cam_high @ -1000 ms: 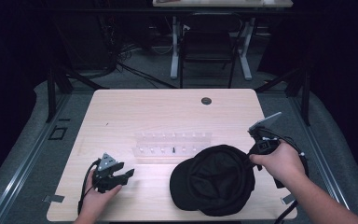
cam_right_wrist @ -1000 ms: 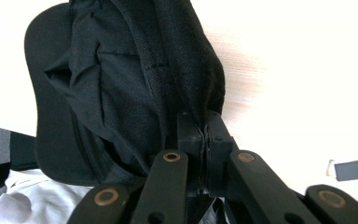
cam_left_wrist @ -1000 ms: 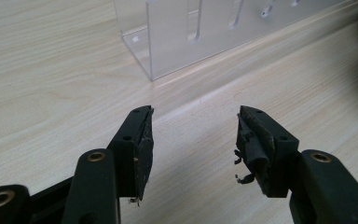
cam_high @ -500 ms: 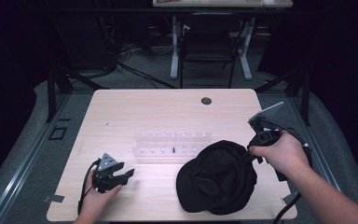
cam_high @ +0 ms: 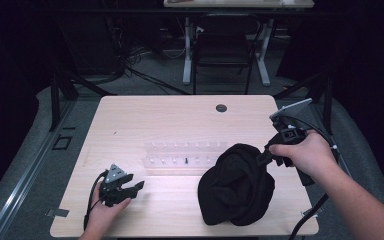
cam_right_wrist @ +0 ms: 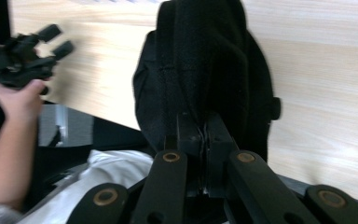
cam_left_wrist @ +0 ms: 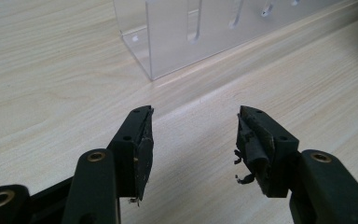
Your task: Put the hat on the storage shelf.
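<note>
The soft, light black fabric cap (cam_high: 237, 185), lower right of the high view, hangs limp from the right gripper (cam_high: 263, 156) clenched on its edge.

1. This is a lab or recording studio rather than a home.
2. A bare light-wood table (cam_high: 180, 120) with a cable port (cam_high: 221, 108) stands on grey flooring (cam_high: 30, 165).
3. Black frame struts (cam_high: 62, 85) and loose cables (cam_high: 140, 75) surround it.
4. A second desk's white legs (cam_high: 187, 55) stand behind, in dark surroundings.
</note>
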{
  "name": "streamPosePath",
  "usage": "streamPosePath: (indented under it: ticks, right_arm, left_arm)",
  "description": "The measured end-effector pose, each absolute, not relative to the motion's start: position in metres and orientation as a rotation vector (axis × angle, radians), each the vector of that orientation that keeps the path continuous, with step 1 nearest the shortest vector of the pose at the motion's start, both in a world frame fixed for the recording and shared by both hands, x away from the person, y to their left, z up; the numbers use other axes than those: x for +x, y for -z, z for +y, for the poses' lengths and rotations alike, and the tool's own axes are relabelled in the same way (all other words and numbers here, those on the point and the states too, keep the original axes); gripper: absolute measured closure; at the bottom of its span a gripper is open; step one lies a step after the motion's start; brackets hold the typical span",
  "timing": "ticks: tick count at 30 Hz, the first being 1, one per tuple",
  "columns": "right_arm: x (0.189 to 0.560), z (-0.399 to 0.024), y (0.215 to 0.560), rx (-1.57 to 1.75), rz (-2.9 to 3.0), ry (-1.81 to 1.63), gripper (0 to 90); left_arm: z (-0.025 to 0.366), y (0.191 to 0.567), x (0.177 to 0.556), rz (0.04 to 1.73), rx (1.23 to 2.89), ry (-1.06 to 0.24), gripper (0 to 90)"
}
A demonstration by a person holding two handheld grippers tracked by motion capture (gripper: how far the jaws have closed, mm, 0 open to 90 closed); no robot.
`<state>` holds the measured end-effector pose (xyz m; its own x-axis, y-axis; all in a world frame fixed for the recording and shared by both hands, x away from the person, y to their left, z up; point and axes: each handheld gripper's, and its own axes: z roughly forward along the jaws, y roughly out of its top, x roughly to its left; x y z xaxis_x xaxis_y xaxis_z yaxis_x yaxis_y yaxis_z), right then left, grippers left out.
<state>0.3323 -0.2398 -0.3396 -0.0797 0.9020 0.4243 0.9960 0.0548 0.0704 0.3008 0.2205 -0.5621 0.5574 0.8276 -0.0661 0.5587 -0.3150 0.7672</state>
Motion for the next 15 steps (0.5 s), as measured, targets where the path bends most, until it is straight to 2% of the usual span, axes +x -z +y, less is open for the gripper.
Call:
streamPosePath:
  ticks: [15]
  right_arm:
    - [0.334, -0.247, 0.316, -1.832, -1.900, 0.728, 88.2]
  left_arm:
    - [0.221, 0.562, 0.301, 1.113, 2.014, -0.441, 46.0]
